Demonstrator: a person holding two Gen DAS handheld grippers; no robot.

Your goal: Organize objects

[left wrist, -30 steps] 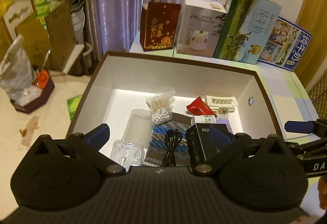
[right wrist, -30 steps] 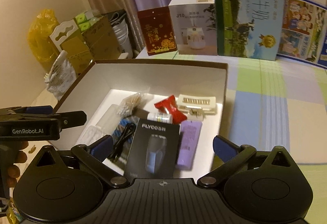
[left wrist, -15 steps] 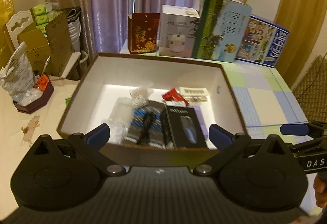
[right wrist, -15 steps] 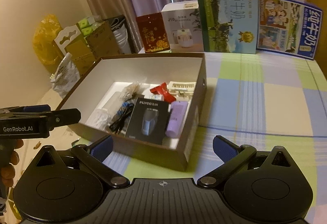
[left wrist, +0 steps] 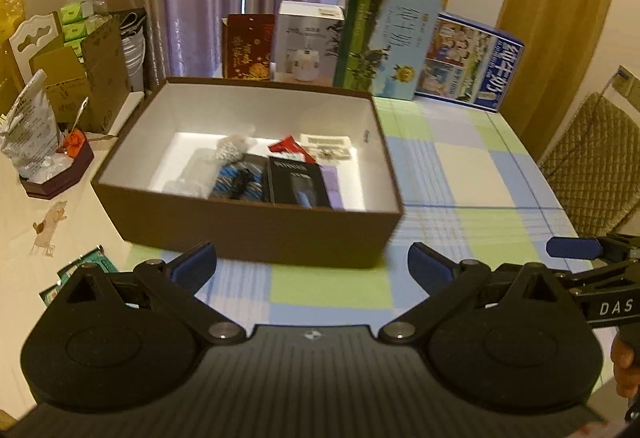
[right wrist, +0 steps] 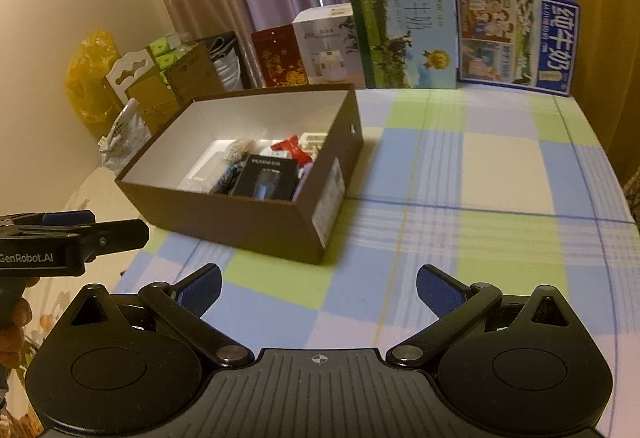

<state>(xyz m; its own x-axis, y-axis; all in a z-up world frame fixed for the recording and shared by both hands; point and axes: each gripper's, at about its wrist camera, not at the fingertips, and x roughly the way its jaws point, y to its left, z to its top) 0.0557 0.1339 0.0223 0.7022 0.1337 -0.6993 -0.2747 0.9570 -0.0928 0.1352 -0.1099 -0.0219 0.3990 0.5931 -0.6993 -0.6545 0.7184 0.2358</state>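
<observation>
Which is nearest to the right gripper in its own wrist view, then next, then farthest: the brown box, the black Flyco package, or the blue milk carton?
1. Brown box, near wall just ahead-left of the right gripper.
2. Black Flyco package, inside that box.
3. Blue milk carton, table's far edge, right.

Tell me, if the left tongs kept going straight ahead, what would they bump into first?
Probably the near wall of the brown box. The left tongs are open, empty and aimed at it over bare tablecloth, though depth is hard to judge.
</observation>
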